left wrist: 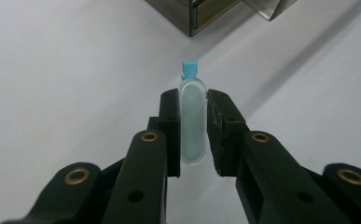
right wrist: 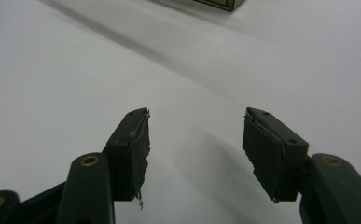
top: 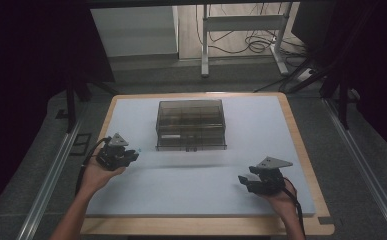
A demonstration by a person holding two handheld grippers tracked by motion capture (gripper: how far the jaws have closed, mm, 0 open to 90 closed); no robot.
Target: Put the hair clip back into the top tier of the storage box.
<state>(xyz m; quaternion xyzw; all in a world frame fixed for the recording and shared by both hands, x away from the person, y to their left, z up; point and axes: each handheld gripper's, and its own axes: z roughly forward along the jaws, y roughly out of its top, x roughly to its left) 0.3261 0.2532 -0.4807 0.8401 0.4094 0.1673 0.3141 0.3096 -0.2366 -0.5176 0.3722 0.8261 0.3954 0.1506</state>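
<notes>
Left gripper pinches my small clear plastic vial with a blue cap above the white mat | right gripper wide, empty | risk: smooth vial slips (grip looks narrow) nearing the smoky drawer box

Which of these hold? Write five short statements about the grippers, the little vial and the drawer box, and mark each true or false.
1. The left gripper is shut on a small clear vial with a blue cap. True.
2. The right gripper holds a vial. False: its jaws are open, nothing between them.
3. The smoky transparent drawer box sits on the white mat. True.
4. The box lies between the right gripper's jaws. False: it stands apart, farther up the mat.
5. The vial's cap is red. False: blue.
</notes>
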